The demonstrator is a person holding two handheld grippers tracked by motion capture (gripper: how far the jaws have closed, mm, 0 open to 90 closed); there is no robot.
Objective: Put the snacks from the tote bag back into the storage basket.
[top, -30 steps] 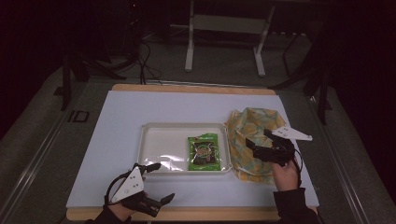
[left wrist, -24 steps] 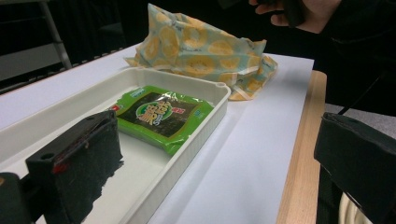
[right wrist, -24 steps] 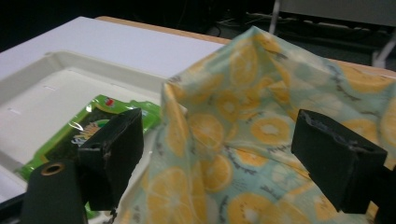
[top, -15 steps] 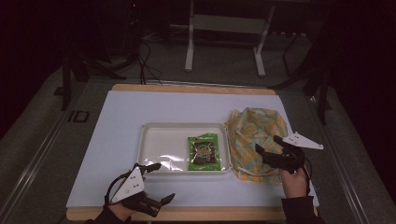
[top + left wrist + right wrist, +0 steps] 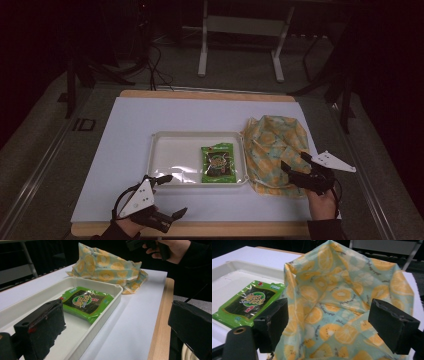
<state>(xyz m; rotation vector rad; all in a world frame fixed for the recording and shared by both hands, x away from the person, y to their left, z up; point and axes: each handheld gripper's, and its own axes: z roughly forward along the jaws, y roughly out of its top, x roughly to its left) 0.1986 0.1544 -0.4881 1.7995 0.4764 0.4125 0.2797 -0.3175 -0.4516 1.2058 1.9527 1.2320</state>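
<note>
Green plastic wraps the one labelled thing here: a flat snack packet (image 5: 218, 163) with a dark window and a round green-and-yellow logo at its middle. The writing on it is too small and blurred to read, in the high view and in both gripper views alike. The packet lies flat inside a white tray (image 5: 175, 150), toward the tray's right end, and nothing else is in the tray with it.

The tray sits on a white sheet covering a wood-edged worktop (image 5: 210, 94). Just off the tray's right rim lies a cloth bag (image 5: 274, 145) printed with orange and lemon slices on pale blue-green — crumpled, its mouth standing open toward the right gripper view; what is inside it I cannot tell.

Left hand-held gripper (image 5: 168, 195): at the tray's near left corner, jaws wide apart, nothing between them. In the left gripper view one jaw stands over the tray's near end and the other over the worktop's wooden edge, with the packet lying farther along the tray.

Right hand-held gripper (image 5: 293, 163): to the right of the tray, over the near part of the bag, jaws spread and empty. In the right gripper view the jaws stand either side of the bag's open mouth — whether they touch the cloth I cannot tell. A hand (image 5: 321, 202) holds it from below.
</note>
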